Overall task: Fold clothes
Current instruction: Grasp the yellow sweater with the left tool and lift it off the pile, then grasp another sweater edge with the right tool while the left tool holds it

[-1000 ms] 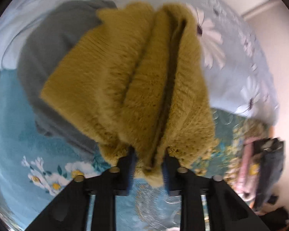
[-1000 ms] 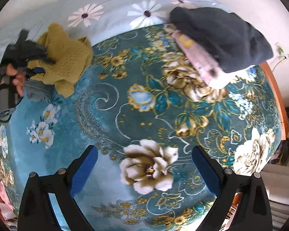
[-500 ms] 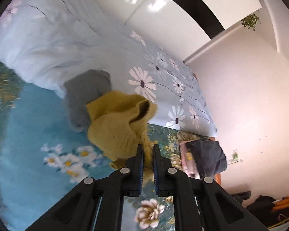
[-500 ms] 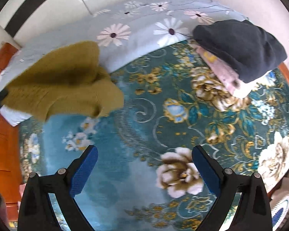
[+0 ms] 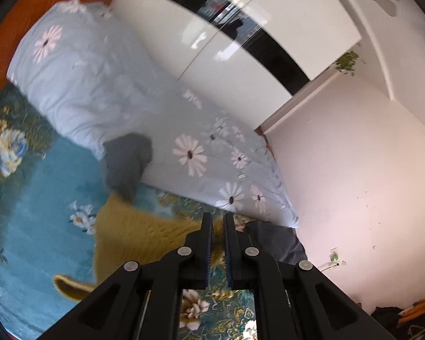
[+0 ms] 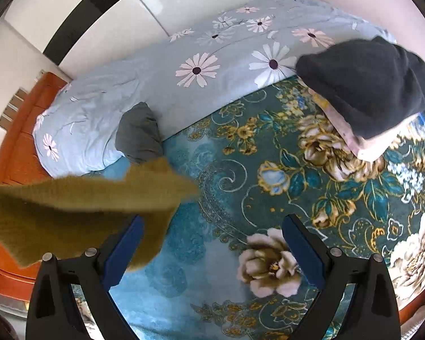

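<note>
A mustard-yellow knit sweater (image 5: pixel 133 235) hangs from my left gripper (image 5: pixel 217 243), whose jaws are pinched on its edge, lifted above the teal floral bedspread (image 5: pixel 36 212). In the right wrist view the same sweater (image 6: pixel 79 206) stretches in from the left, above the bed and in front of the left finger. My right gripper (image 6: pixel 212 252) is open and empty over the bedspread (image 6: pixel 240 187).
A grey garment (image 6: pixel 140 134) lies against the pale blue daisy duvet (image 6: pixel 212 53). A stack with a dark garment (image 6: pixel 368 82) on top sits at the right; it also shows in the left wrist view (image 5: pixel 274 240). White wardrobe doors (image 5: pixel 226 56) stand behind.
My left gripper has lifted the yellow sweater off the grey garment and carried it up and toward the right gripper. The right gripper stays open.
</note>
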Demonstrator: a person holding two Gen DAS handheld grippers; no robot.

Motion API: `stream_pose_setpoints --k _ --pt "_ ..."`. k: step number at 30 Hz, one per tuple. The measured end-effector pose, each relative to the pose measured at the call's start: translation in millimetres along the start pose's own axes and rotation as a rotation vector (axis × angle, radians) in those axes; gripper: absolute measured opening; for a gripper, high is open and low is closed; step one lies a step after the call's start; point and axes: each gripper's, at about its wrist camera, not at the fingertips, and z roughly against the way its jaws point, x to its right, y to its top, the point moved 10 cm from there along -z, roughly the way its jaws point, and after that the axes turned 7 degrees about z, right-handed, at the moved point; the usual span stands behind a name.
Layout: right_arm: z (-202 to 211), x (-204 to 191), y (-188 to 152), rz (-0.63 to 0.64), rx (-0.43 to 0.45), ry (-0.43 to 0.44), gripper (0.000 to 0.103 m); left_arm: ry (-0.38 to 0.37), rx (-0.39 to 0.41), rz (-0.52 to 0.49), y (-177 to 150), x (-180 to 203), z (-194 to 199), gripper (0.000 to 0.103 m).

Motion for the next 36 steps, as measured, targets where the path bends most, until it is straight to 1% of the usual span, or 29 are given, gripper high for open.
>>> stream_pose_setpoints --k 2,3,4,5,7,8,10,13,15,16,18,20,22,23,24,26,27,28,30,32,33,34,35,36 --pt "9 5 -2 0.017 0.003 0.045 0.098 0.015 0.006 -0.079 -5 29 0 0.006" --pt "14 3 -2 0.043 0.014 0.078 0.098 0.013 0.005 -0.111 -8 40 -2 0.0" --pt "20 0 -2 0.072 0.024 0.109 0.098 0.003 0.005 -0.136 -13 51 -4 0.0" --pt "25 -5 -1 0.108 0.031 0.135 0.098 0.013 0.01 -0.161 -16 58 -7 0.0" --pt "28 -15 0 0.165 0.024 0.171 0.098 0.096 0.004 -0.203 -23 57 -22 0.0" --pt "28 -19 1 0.184 0.019 0.184 0.098 0.138 -0.027 -0.19 -30 48 -35 0.0" --pt "26 -21 -1 0.19 0.01 0.197 0.098 0.206 -0.086 -0.121 -44 22 -56 0.0" --pt "21 -18 -6 0.192 -0.02 0.203 0.098 0.267 -0.112 -0.004 -68 -23 -66 0.001" --pt "17 -11 -10 0.191 -0.045 0.193 0.098 0.308 -0.121 0.097 -84 -64 -62 0.001" --pt "14 -8 -12 0.188 -0.062 0.191 0.098 0.328 -0.122 0.167 -93 -88 -57 0.001" --pt "4 -1 -21 0.171 -0.11 0.19 0.098 0.375 -0.115 0.272 -108 -127 -48 0.002" --pt "-12 9 -35 0.126 -0.175 0.186 0.098 0.434 -0.119 0.385 -138 -169 -37 0.005" --pt "-31 24 -53 0.072 -0.251 0.168 0.098 0.459 -0.127 0.486 -165 -201 -27 0.015" --pt "-41 31 -62 0.046 -0.289 0.158 0.098 0.464 -0.135 0.539 -181 -216 -23 0.026" --pt "-52 39 -74 0.022 -0.329 0.147 0.098 0.465 -0.145 0.584 -193 -227 -22 0.033" --pt "-70 53 -95 -0.033 -0.397 0.147 0.098 0.471 -0.173 0.674 -220 -246 -17 0.036" --pt "-79 59 -106 -0.071 -0.425 0.149 0.098 0.479 -0.185 0.705 -230 -253 -16 0.039" --pt "-86 64 -116 -0.106 -0.448 0.153 0.098 0.49 -0.196 0.729 -241 -259 -15 0.041" --pt "-103 73 -138 -0.172 -0.491 0.166 0.098 0.515 -0.214 0.769 -264 -271 -14 0.048" --pt "-117 78 -157 -0.217 -0.526 0.171 0.097 0.527 -0.233 0.8 -284 -283 -14 0.052" --pt "-124 80 -164 -0.234 -0.535 0.168 0.093 0.53 -0.245 0.817 -295 -288 -18 0.053" --pt "-130 83 -172 -0.251 -0.544 0.165 0.087 0.531 -0.258 0.834 -305 -293 -22 0.053" --pt "-136 85 -179 -0.269 -0.552 0.164 0.071 0.528 -0.27 0.852 -315 -297 -26 0.053" --pt "-141 86 -185 -0.287 -0.557 0.169 0.068 0.519 -0.278 0.869 -325 -302 -31 0.054"
